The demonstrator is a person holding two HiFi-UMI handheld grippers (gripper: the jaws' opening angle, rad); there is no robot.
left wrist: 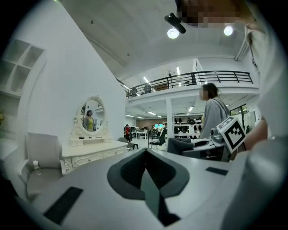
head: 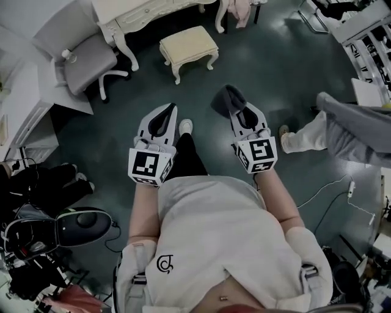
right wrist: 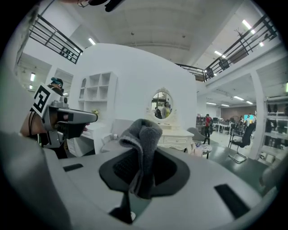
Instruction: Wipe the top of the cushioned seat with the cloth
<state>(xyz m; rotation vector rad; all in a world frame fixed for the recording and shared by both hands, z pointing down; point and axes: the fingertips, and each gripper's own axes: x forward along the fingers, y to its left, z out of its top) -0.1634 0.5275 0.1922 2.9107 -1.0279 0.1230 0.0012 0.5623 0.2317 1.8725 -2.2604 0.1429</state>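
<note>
Left hand-held gripper (head: 166, 113): jaws pressed together, nothing between them, raised over the dark floor (head: 269, 67). Right hand-held gripper (head: 240, 111): pinching a grey cloth (head: 227, 98), bunched and standing proud of the tips. Cushioned seat (head: 188, 44): cream stool, well apart ahead, near the white dressing table (head: 146, 15); best approached closely first, then the cloth laid flat and swept edge to edge under a firm pinch.

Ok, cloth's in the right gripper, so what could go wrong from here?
The cloth is pinched by a fold in the right gripper, so it might slip under rubbing. The cream stool lies some way ahead, and a bystander's leg is close on the right: a bump is possible.
</note>
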